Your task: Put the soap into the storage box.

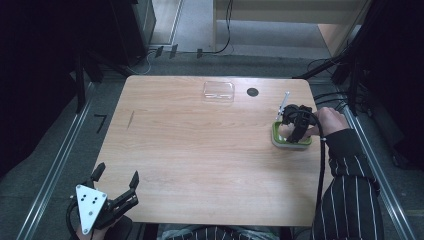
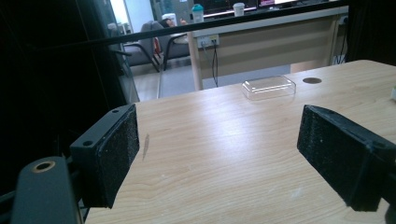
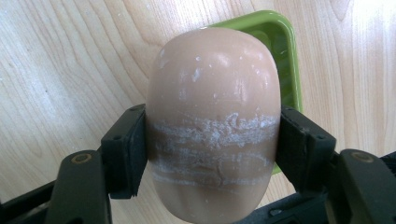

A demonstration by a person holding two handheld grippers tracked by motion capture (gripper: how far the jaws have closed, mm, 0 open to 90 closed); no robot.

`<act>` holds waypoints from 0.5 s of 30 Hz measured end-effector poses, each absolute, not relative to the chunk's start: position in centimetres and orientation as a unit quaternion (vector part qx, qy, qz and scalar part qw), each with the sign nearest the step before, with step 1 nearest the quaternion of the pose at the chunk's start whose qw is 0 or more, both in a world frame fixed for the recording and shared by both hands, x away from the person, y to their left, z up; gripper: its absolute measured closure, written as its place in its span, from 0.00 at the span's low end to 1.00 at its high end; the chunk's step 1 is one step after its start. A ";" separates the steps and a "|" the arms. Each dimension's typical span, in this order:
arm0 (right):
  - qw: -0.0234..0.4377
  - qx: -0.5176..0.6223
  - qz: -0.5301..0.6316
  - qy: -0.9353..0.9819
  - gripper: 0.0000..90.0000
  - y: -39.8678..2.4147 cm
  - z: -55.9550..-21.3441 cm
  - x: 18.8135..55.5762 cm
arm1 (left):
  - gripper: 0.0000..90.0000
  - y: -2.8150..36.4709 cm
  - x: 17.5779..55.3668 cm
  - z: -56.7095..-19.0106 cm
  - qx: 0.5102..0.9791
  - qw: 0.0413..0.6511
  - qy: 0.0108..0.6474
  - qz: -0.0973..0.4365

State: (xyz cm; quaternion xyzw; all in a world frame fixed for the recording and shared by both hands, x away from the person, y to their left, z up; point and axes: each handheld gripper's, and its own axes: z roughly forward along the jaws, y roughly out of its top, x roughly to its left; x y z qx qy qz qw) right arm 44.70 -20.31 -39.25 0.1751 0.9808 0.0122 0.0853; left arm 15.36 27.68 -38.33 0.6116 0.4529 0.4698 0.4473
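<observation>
A beige, rounded bar of soap (image 3: 212, 126), scuffed with white streaks, is clamped between the black pads of my right gripper (image 3: 212, 149). Under and behind the soap lies a green soap dish (image 3: 282, 56). From above, my right gripper (image 1: 295, 125) hovers over the green dish (image 1: 290, 143) near the table's right edge, a hand in a striped sleeve behind it. My left gripper (image 1: 116, 179) rests at the near left corner of the table with its jaws wide apart; its foam pads (image 2: 119, 149) have nothing between them.
A clear plastic lid or box (image 1: 219, 91) lies at the far middle of the wooden table (image 1: 200, 150), with a dark round hole (image 1: 252, 92) to its right. A small dark mark (image 1: 131, 119) is on the left part. Cables and dark stands surround the table.
</observation>
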 end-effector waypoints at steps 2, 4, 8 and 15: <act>0.087 0.177 0.010 0.980 0.37 -20.3 -39.4 44.9 | 0.15 27.7 15.3 -38.3 0.612 0.447 0.453 0.470; 0.087 0.176 0.010 0.981 0.37 -20.2 -39.5 45.0 | 0.15 27.7 15.3 -38.3 0.611 0.447 0.453 0.470; 0.087 0.168 0.011 0.982 0.37 -20.3 -39.7 45.3 | 0.15 27.7 15.3 -38.3 0.611 0.446 0.453 0.471; 0.086 0.169 0.007 0.982 0.37 -20.5 -40.2 45.8 | 0.15 27.7 15.3 -38.3 0.611 0.446 0.454 0.471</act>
